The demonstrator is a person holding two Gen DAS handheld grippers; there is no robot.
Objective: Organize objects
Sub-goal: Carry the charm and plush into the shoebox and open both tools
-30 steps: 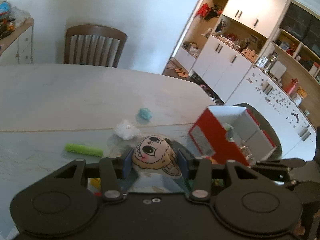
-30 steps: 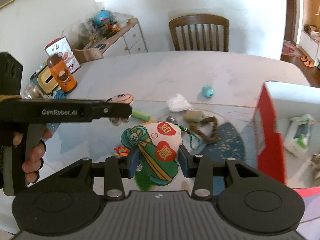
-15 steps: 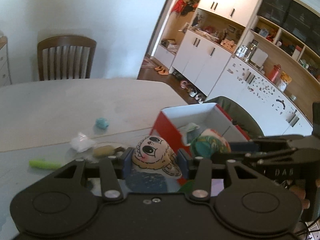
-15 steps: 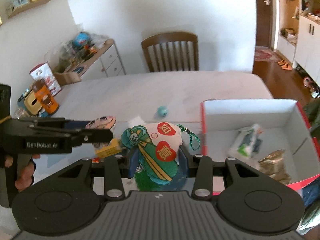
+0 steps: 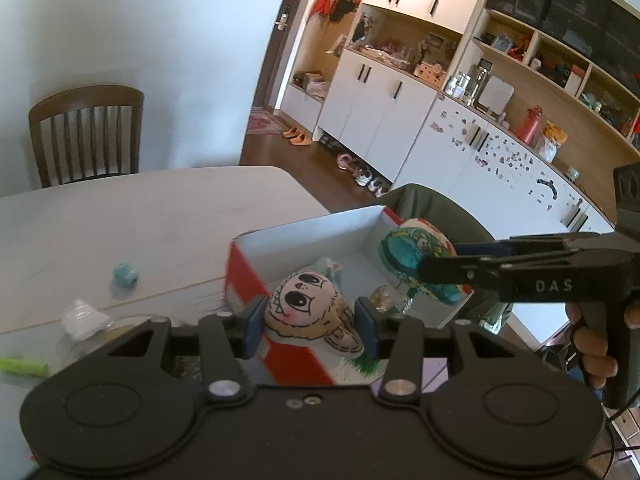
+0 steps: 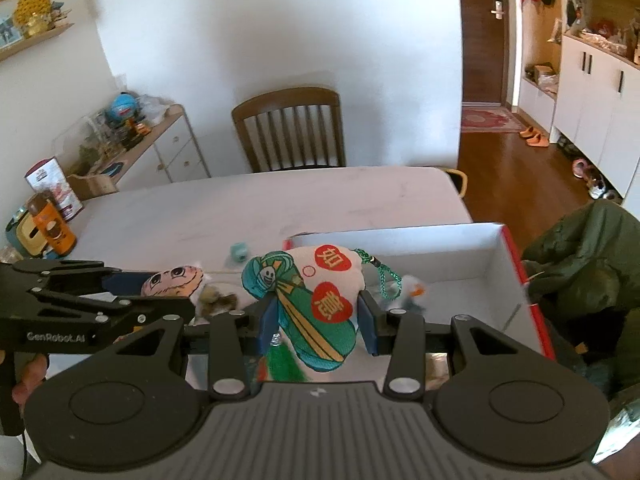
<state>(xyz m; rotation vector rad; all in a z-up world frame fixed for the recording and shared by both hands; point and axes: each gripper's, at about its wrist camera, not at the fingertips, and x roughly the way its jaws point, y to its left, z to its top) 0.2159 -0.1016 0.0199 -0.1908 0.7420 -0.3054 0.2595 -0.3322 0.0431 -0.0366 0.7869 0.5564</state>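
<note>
We hold a claw in each hand above the white counter (image 6: 280, 208), both over a red box (image 5: 248, 276) with a white inside that stands near the counter's edge.

Our left claw (image 5: 310, 320) is closed on a flat cartoon-face charm (image 5: 310, 308), cream with big dark eyes, pinched between the two blue pads (image 5: 254, 320). The charm hangs just above the near wall of the box. From the right wrist view we see the same left claw (image 6: 176, 300) from the side, with the charm (image 6: 172, 282) poking out past its tip.

Our right claw (image 6: 318, 318) is clamped on a stuffed cloth pouch (image 6: 316, 300), white with red hearts bearing gold characters, a teal and green figure and a green cord (image 6: 384, 276) trailing off its top. The pouch sits between the blue pads (image 6: 368, 324) and hovers over the open box (image 6: 440, 248). In the left wrist view the right claw (image 5: 424, 268) reaches in from the right with the pouch (image 5: 416, 256) at its tip, above the far corner of the box.

Inside the box we can make out a few small packets, too blurred to name. On the counter beside the box lie a small teal ball (image 5: 125, 274), a crumpled white wrapper (image 5: 82, 318) and a lime-green stick (image 5: 22, 366). A wooden chair (image 6: 290, 132) stands at the far side of the counter, and an orange bottle (image 6: 52, 226) at its left edge.
</note>
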